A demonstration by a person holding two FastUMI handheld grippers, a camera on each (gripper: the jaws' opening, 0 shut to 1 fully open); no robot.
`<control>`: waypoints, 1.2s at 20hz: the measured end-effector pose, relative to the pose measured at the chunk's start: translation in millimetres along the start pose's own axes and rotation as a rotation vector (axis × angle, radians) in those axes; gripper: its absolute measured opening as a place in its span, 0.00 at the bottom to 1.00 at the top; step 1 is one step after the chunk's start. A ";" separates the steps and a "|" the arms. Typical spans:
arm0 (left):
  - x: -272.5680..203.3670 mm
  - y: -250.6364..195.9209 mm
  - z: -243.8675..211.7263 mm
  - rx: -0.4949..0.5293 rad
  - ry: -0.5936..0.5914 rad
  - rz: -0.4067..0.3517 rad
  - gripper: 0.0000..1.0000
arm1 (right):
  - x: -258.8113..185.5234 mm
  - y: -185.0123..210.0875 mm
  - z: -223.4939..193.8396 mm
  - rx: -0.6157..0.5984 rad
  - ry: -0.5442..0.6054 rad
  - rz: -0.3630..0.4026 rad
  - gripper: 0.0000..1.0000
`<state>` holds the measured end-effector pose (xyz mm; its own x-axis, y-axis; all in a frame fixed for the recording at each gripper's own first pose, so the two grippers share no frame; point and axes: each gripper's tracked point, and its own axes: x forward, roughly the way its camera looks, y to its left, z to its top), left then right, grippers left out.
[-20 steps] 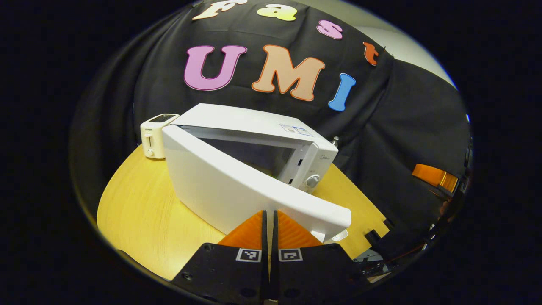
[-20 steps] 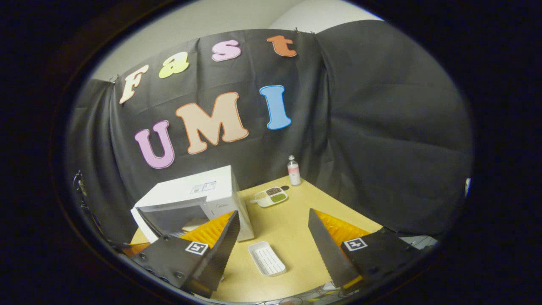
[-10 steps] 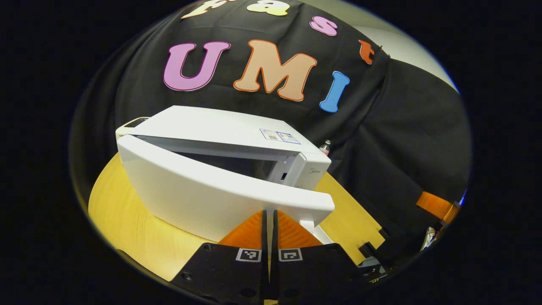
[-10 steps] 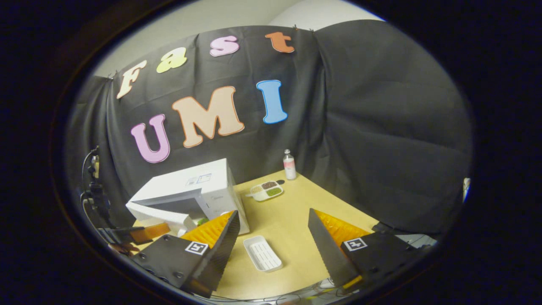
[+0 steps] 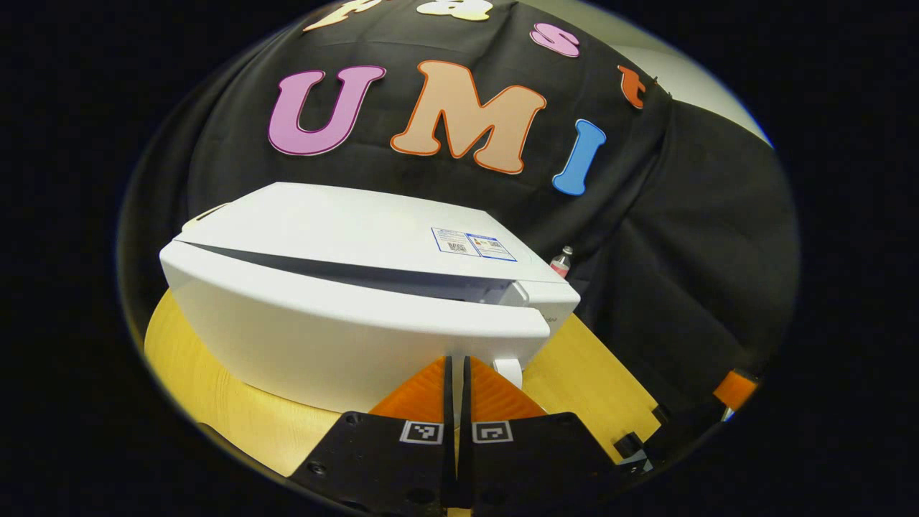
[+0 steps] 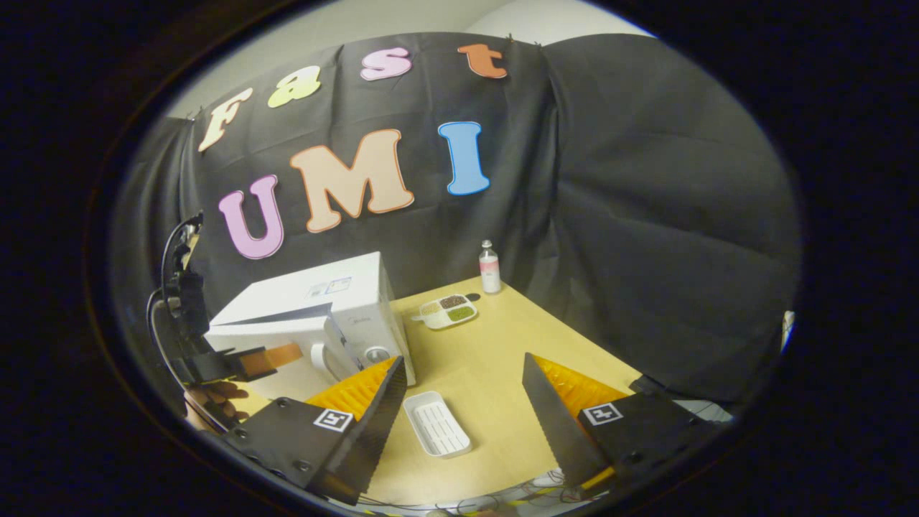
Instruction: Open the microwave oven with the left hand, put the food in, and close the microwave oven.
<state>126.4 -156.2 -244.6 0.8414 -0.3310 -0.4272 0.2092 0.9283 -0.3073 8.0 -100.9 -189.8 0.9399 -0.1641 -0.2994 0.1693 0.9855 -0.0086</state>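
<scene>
The white microwave (image 5: 359,233) stands on the wooden table, and its door (image 5: 337,337) is almost closed, with a thin dark gap along the top edge. My left gripper (image 5: 456,360) is shut with nothing between its fingers, and its tips rest against the door's outer face near the free end. In the right gripper view the microwave (image 6: 337,291) sits at the left, with the left gripper (image 6: 264,357) and a hand (image 6: 215,400) at its door. My right gripper (image 6: 463,377) hangs open above the table, holding nothing. The door hides the oven's inside.
An empty white ridged tray (image 6: 436,424) lies on the table (image 6: 502,345) in front of the microwave. A divided plate with food (image 6: 446,311) and a small bottle (image 6: 490,266) stand near the back wall. The bottle's top (image 5: 561,261) peeks out behind the microwave.
The door has swung from about half open to nearly closed, with my shut left gripper following against it. The right gripper has stayed open and drifted only slightly.
</scene>
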 end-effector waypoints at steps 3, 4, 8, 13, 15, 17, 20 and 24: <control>7.7 -0.3 2.2 -0.019 -0.010 0.020 0.01 | -0.1 -0.1 -2.2 0.000 0.009 0.005 0.91; 10.3 0.4 2.9 -0.025 -0.014 0.027 0.01 | 0.8 -1.2 -2.4 -0.002 0.010 0.003 0.91; 17.5 3.2 5.4 -0.050 -0.026 0.061 0.01 | 4.7 -1.1 -4.4 -0.002 0.017 0.009 0.91; 22.1 3.0 4.0 -0.077 -0.024 0.081 0.01 | 10.2 -0.1 -4.9 -0.007 0.018 0.014 0.91; 22.6 4.6 6.4 -0.079 -0.037 0.096 0.01 | 9.9 -0.5 -4.9 -0.011 0.021 0.016 0.91; 24.0 5.7 8.5 -0.079 -0.046 0.103 0.01 | 12.0 -0.8 -6.0 -0.016 0.024 0.017 0.91; 25.2 4.4 8.2 -0.093 -0.050 0.096 0.01 | 13.6 -0.3 -5.3 -0.015 0.029 0.020 0.91; 29.7 0.1 4.2 -0.096 -0.037 0.088 0.01 | 17.3 1.0 -4.2 -0.017 0.031 0.032 0.91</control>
<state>153.4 -165.3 -253.7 0.8726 -0.2405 -0.4252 0.0864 0.9327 -0.3502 23.2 -102.6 -199.0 0.9350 -0.1318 -0.3294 0.1345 0.9908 -0.0148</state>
